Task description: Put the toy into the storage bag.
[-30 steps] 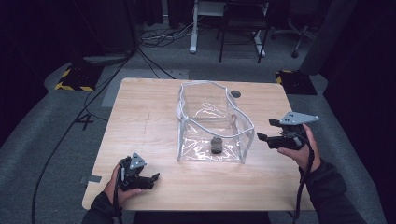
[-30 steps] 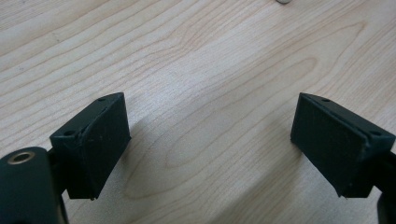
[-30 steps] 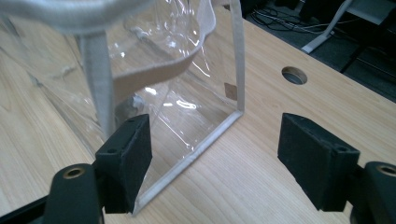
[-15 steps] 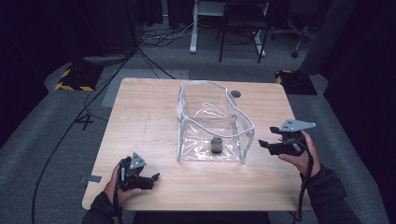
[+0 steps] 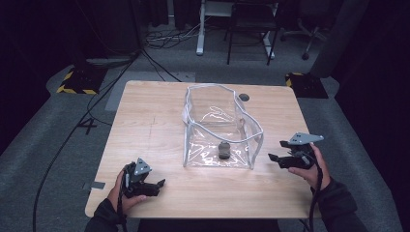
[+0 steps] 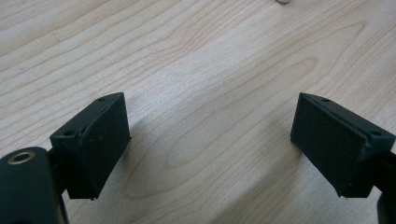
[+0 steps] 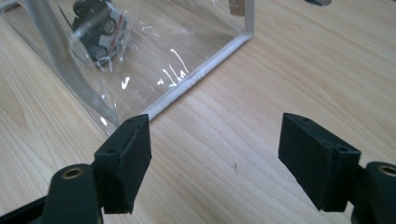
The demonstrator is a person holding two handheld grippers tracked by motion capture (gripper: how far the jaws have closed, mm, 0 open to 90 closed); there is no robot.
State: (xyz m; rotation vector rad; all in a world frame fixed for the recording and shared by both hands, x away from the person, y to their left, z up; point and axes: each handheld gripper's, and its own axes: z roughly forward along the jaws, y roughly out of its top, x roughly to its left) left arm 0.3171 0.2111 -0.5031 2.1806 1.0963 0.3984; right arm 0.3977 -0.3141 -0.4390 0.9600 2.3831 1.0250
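The left tongs (image 5: 153,186) are held wide and empty, low over the worktop (image 5: 154,121); at mid-worktop a clear pouch (image 5: 220,128) is seen, likely light, floppy and slick, best taken by its white rim; a toy car (image 7: 100,21) lies inside; the right tongs (image 5: 276,158) are spread wide, empty, beside it.

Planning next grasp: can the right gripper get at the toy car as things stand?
Probably not directly: the toy car lies inside the clear bag, whose wall faces the open right gripper; going over the open top looks feasible.
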